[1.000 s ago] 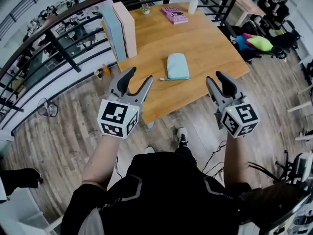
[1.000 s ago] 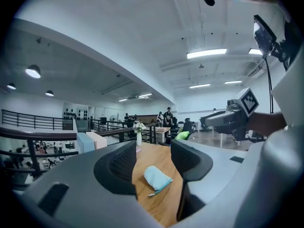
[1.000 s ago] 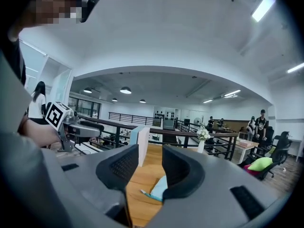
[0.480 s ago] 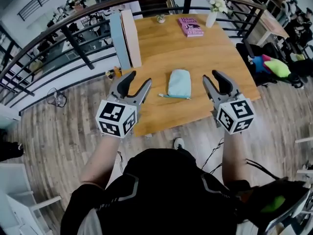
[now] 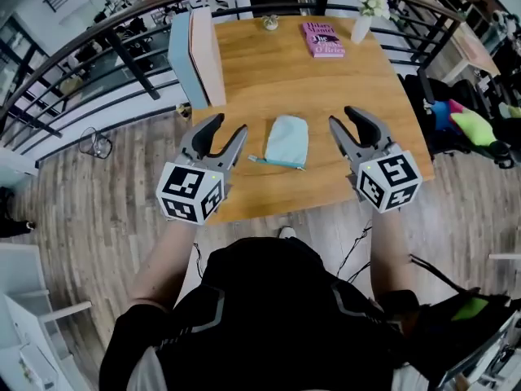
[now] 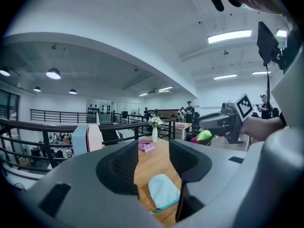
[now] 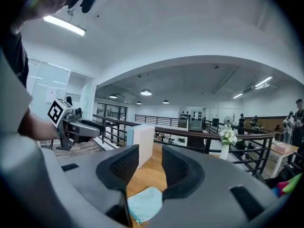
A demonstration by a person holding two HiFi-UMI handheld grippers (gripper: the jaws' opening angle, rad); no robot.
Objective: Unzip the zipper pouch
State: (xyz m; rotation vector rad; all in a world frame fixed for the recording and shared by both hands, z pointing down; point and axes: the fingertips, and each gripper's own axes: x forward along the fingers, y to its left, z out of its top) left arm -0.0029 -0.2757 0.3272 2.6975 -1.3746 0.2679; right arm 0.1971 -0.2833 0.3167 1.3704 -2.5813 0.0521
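Right tool (image 7: 149, 167) view, unlike overhead, frames pouch (image 7: 145, 203) between parted jaws

Zipper pouch (image 7: 145, 205) partly behind hand-held gripper (image 7: 148, 161), seemingly

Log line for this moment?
pouch: on table, untouched | left gripper: open, empty, fingers just narrowed | right gripper: open, empty

You've open room to the pouch (image 5: 287, 139) by the table (image 5: 269, 88) near edge; boxes (image 5: 198, 55) block the left edge, book (image 5: 323, 39) and vase (image 5: 362, 29) the far edge.
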